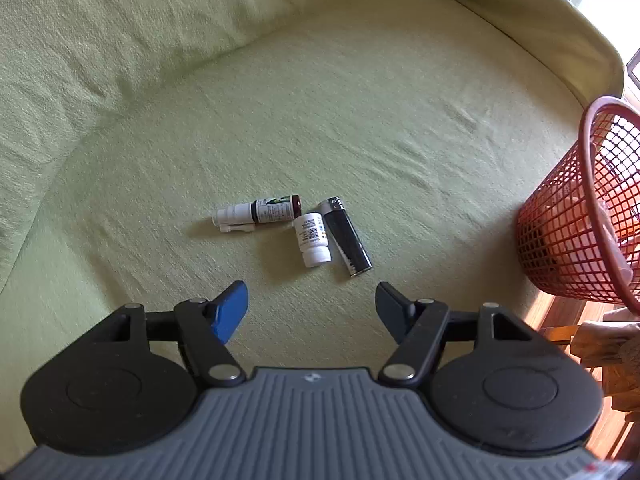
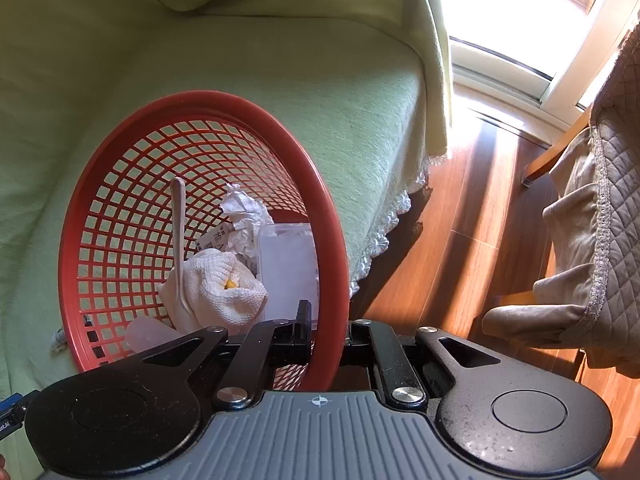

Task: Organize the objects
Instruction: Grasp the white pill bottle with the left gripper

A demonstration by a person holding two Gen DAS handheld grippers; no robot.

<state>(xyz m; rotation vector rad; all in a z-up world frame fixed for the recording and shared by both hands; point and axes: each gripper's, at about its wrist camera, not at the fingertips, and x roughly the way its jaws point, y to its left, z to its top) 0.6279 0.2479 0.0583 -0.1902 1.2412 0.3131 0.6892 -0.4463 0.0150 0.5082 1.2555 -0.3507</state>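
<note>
Three small things lie together on the green sofa seat (image 1: 360,112): a brown spray bottle (image 1: 264,212) with a white nozzle, a white pill bottle (image 1: 313,242), and a black battery (image 1: 347,236). My left gripper (image 1: 312,300) hovers just short of them, open, nothing between its fingers. A red mesh basket (image 1: 588,216) stands at the seat's right edge. In the right wrist view my right gripper (image 2: 326,330) is shut on the basket's red rim (image 2: 328,240). Inside the basket lie a white cloth (image 2: 218,292), a wooden stick (image 2: 178,232), crumpled paper (image 2: 244,220) and a clear plastic box (image 2: 286,268).
The sofa's back cushion (image 1: 100,48) rises behind the seat. Right of the sofa is a wooden floor (image 2: 460,248) in bright window light, and a chair with a quilted beige cover (image 2: 592,240).
</note>
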